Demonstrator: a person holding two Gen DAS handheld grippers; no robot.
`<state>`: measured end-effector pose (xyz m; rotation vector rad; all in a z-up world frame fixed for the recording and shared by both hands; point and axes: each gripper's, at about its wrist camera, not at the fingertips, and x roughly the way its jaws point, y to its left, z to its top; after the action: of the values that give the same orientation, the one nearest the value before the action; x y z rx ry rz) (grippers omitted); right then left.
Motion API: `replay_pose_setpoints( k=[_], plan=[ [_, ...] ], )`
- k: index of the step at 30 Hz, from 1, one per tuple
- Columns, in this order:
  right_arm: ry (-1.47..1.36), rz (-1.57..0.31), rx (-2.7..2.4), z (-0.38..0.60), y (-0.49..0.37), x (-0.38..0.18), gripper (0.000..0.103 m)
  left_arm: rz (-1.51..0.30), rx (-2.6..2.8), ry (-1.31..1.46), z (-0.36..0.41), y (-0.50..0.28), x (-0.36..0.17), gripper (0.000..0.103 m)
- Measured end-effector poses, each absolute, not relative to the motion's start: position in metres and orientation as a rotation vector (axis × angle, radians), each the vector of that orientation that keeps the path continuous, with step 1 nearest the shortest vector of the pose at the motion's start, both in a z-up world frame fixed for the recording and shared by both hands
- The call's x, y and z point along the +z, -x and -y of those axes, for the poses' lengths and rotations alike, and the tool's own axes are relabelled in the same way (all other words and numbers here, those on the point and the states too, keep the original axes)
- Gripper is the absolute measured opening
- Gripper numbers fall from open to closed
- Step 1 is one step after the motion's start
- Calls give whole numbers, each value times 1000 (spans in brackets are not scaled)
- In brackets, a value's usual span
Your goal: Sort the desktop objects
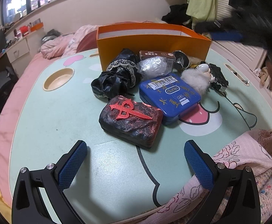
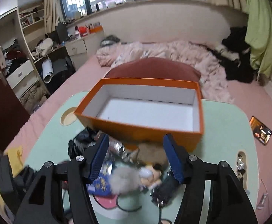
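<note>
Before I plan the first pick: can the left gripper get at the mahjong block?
Probably yes. The left gripper is open, low over the table, with the mahjong block just ahead between its fingers and nothing between. The blue tin touches the block's right side, which may crowd that finger.

The left hand-held gripper (image 1: 135, 165) and right hand-held gripper (image 2: 136, 158) both hang wide apart, gripping nothing.

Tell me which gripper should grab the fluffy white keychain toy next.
Probably right. The right gripper hangs open directly above the fluffy toy, beside the orange box. The left gripper sits back near the table edge.
</note>
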<state>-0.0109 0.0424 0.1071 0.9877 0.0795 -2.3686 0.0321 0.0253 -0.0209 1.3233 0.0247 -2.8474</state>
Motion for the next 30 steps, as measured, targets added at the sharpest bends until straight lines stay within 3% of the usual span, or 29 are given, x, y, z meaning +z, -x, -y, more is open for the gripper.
replay_pose_setpoints(
  k=[5, 7, 16, 17, 19, 24, 30],
  plan=[
    [-855, -182, -2440, -63, -42, 88, 62, -25, -2846, -1324, -25, -32, -21, 103],
    [-834, -213, -2458, -68, -58, 76, 67, -26, -2845, -1323, -25, -33, -21, 103],
    [-982, -327, -2426, -67, -56, 33, 68, -26, -2842, -1325, -23, -34, -21, 103],
    [-1011, -326, -2411, -67, -54, 28, 71, -27, -2843, -1319, -23, -34, -21, 103],
    [-1024, -283, -2404, -73, -48, 27, 88, -29, -2840, -1316, -23, -35, -21, 103],
    [-1026, -276, -2408, -80, -42, 24, 102, -31, -2839, -1315, -23, -35, -21, 103],
    [-1024, -281, -2400, -79, -41, 23, 102, -31, -2839, -1315, -23, -35, -21, 103]
  ],
)
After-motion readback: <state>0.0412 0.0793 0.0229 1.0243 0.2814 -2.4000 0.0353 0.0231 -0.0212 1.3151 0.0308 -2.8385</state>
